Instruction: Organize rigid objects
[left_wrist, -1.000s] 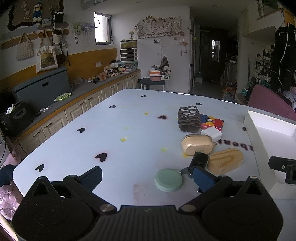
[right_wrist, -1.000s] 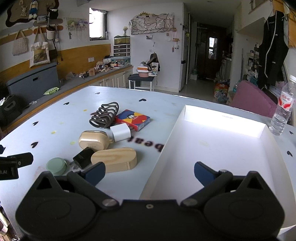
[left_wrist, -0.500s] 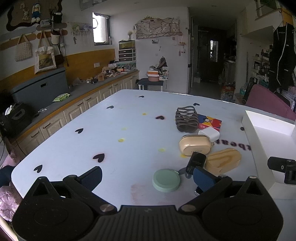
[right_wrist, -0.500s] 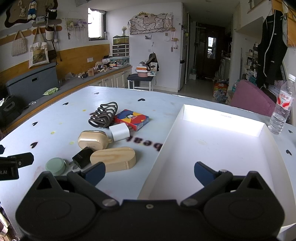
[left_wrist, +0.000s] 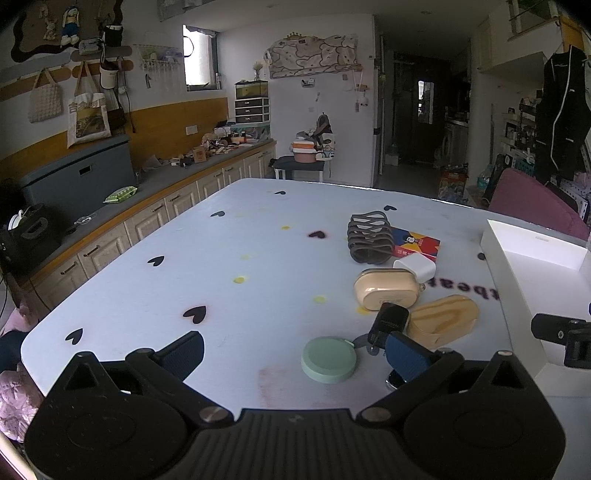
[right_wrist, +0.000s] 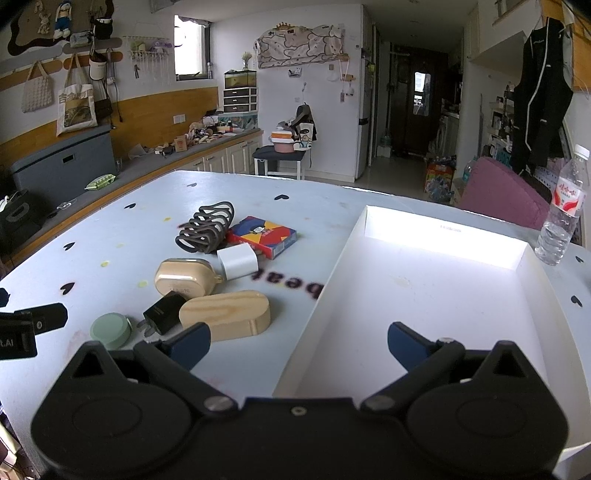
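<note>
Now we hold both tongs, left (left_wrist: 293, 349) and right (right_wrist: 299, 339), released and empty; the green disc (left_wrist: 328, 360) lies beside the black charger (left_wrist: 388, 323), left of the empty white tray (right_wrist: 424, 295). We should straddle it squarely before closing.

**Open ground left of the cluster; tray wall closes the right**

Landmark: white tray (right_wrist: 424, 295). Its interior lies bare, open from above. Its near-left wall stands as a raised edge between the interior and the cluster.

Just left of the tray, packed close: wooden oval block (right_wrist: 225, 314), black charger (right_wrist: 164, 312) against it, beige case (right_wrist: 184, 277), white plug cube (right_wrist: 238, 263), dark hair claw (right_wrist: 205, 232), coloured card box (right_wrist: 264, 236). Narrow gaps only; the green round disc (left_wrist: 328, 360) sits slightly apart.

Far left of the tray, the table (left_wrist: 184, 258) runs wide and bare.

Beyond the tray's far-right corner, a water bottle (right_wrist: 563, 210) stands upright.
</note>
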